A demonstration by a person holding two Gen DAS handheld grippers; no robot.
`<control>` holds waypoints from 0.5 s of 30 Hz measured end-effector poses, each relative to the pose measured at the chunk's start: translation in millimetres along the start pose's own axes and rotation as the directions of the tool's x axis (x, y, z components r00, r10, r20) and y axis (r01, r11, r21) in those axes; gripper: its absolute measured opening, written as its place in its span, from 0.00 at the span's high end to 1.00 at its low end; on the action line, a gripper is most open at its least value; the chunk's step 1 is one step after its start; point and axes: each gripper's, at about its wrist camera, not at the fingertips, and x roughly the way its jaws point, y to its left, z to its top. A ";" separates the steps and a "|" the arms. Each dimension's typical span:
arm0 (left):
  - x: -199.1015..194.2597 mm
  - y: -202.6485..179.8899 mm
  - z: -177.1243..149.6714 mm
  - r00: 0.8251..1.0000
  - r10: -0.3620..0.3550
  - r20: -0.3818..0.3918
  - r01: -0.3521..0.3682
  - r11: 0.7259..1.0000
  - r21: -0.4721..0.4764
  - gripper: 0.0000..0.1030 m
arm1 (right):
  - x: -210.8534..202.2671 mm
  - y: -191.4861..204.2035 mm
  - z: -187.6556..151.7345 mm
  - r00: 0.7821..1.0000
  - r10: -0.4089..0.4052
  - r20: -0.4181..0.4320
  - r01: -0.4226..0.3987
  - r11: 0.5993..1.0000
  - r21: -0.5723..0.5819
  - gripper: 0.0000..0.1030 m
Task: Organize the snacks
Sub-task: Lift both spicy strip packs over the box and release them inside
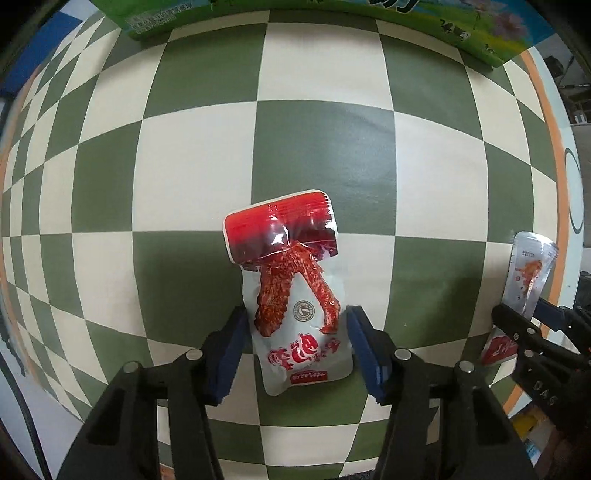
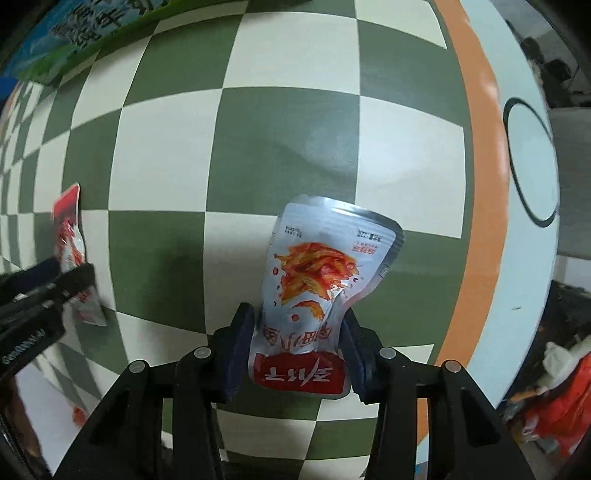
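Observation:
My left gripper [image 1: 297, 332] is shut on a white and red snack packet [image 1: 291, 288] with a picture of red chicken feet, and holds it above the checkered cloth. My right gripper [image 2: 299, 339] is shut on a silver-blue snack packet [image 2: 325, 266] with orange strips printed on it; its red end sits between the blue pads. The silver packet and the right gripper also show at the right edge of the left wrist view [image 1: 528, 277]. The white and red packet shows at the left edge of the right wrist view [image 2: 70, 251].
A green and blue box [image 1: 424, 26] lies at the far edge of the green and cream checkered cloth [image 1: 314, 140]; it also shows in the right wrist view [image 2: 74, 37]. The table's orange and white rim [image 2: 491, 184] runs on the right. Clutter lies beyond it [image 2: 561, 398].

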 end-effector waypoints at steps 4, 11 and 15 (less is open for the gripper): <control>-3.4 -2.0 -13.2 1.000 0.002 0.013 -0.002 1.000 -0.010 0.53 | -2.1 -1.2 -3.2 0.999 0.002 0.034 -0.002 1.000 0.012 0.58; -4.7 0.0 -24.9 0.999 -0.048 0.011 0.048 0.998 -0.028 0.66 | -8.5 -5.7 -18.4 0.997 -0.006 0.072 0.005 1.000 0.005 0.66; -9.8 -3.3 -27.5 0.998 -0.058 0.017 0.059 0.998 -0.028 0.67 | -10.3 -12.4 -30.6 0.997 0.028 0.072 -0.029 0.999 0.022 0.67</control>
